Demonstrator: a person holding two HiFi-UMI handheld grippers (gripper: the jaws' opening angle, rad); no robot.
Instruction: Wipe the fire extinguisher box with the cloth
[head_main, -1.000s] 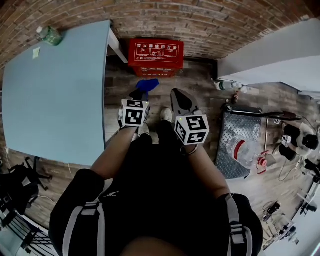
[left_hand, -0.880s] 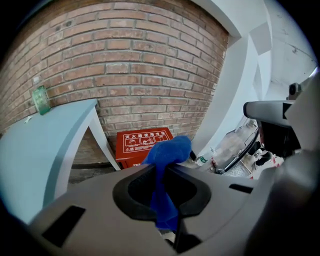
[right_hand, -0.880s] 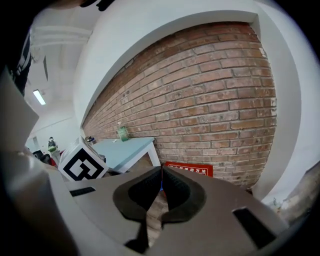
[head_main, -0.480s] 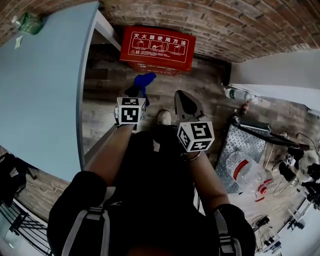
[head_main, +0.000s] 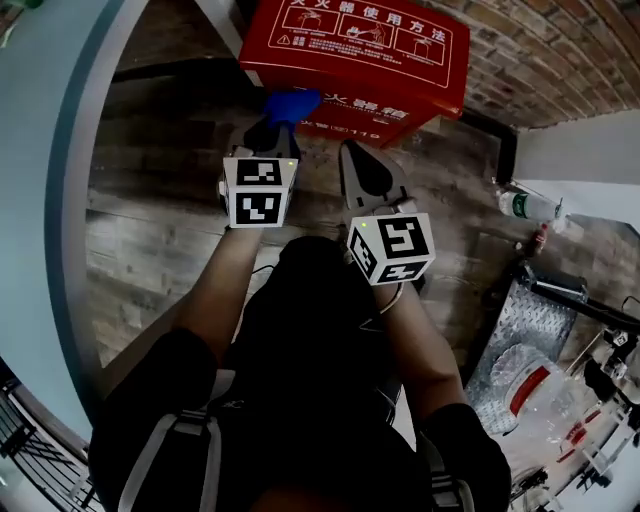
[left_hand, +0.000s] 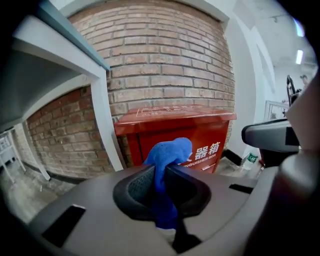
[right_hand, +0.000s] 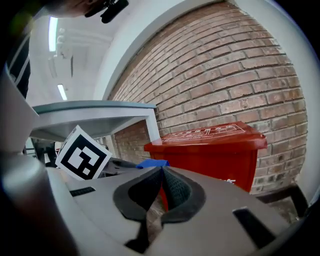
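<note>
The red fire extinguisher box (head_main: 365, 55) stands on the wooden floor against the brick wall, white print on its lid. My left gripper (head_main: 270, 135) is shut on a blue cloth (head_main: 290, 103), whose bunched end pokes out just short of the box's front face. In the left gripper view the blue cloth (left_hand: 167, 160) is pinched between the jaws with the red box (left_hand: 175, 132) right behind it. My right gripper (head_main: 362, 180) is shut with nothing in it, beside the left one and a little farther from the box (right_hand: 215, 150).
A pale blue table (head_main: 50, 180) runs along the left, its white leg (left_hand: 107, 125) next to the box. A plastic bottle (head_main: 525, 205) lies on the floor at right, near a metal tread plate (head_main: 520, 330) and a large water bottle (head_main: 530, 385).
Both grippers and the head have come closer to the box; it now fills the top of the head view, and the cloth's end is nearly at its front face.
</note>
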